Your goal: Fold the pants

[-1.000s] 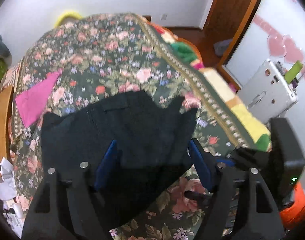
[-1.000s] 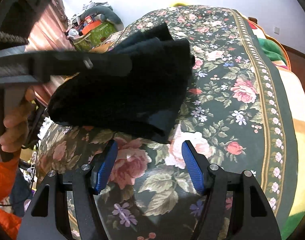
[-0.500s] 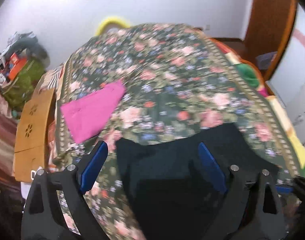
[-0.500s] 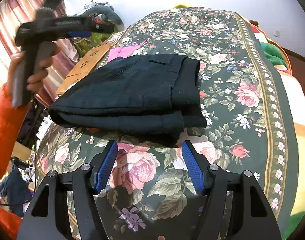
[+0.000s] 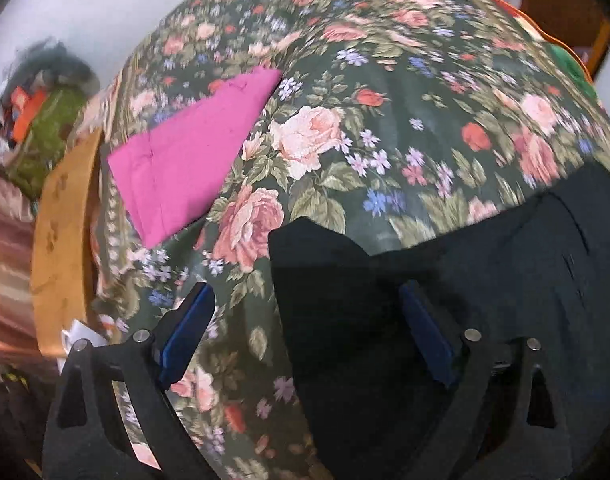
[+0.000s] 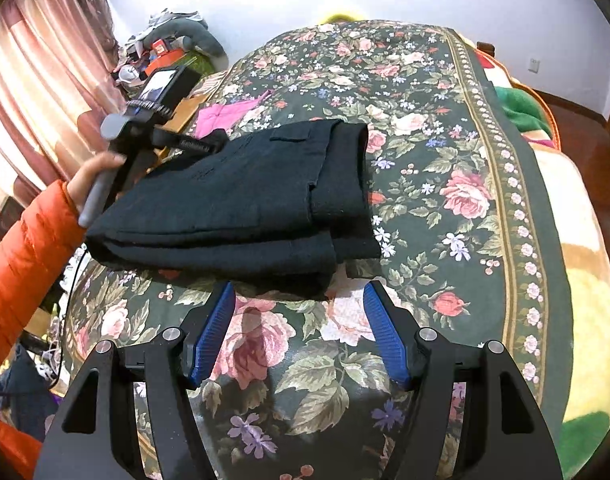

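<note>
Black pants (image 6: 241, 200): folded into a stacked bundle, lying on the floral bedspread (image 6: 437, 184), centre-left of the right wrist frame. Same pants (image 5: 445, 300) fill the lower right of the left wrist frame.

Right gripper (image 6: 299, 334): lower centre, 2 blue pads apart, holding nothing, just short of the bundle's near edge.

Left gripper (image 5: 305, 334): lower centre, pads spread wide, above the pants' left edge; contact cannot be judged.

Pink cloth (image 5: 189, 152): upper left, flat on the bedspread, apart from the pants.
</note>
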`<state>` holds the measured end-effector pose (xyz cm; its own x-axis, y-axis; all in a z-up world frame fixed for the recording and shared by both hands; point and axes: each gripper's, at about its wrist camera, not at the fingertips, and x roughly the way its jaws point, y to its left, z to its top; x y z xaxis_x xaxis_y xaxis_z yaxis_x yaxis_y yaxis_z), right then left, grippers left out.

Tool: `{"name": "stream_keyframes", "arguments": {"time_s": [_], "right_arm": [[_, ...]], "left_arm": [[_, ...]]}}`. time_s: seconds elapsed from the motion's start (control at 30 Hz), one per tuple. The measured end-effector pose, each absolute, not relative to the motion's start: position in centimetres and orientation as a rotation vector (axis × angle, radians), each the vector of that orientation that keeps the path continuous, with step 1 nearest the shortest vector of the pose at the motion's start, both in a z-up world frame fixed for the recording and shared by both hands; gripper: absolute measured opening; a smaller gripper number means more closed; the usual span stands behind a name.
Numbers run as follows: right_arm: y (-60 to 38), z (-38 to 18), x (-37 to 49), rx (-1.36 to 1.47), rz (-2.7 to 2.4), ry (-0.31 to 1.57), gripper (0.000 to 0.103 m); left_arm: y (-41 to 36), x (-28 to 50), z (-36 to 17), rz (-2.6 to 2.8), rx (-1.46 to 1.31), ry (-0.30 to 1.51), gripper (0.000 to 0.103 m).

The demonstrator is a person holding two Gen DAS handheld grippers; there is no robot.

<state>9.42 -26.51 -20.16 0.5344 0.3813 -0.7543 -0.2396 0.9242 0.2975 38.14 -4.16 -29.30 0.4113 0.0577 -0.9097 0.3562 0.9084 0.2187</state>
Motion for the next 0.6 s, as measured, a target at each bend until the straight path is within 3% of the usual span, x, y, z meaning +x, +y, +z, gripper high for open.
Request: {"name": "stream_keyframes", "arguments": {"time_s": [0.6], "right_arm": [[-24.4, -17.7, 8.2, 0.113, 0.378, 0.808, 0.063]], "left_arm": [[1.0, 23.9, -25.3, -0.29, 0.158, 1.111, 0.094]]}}
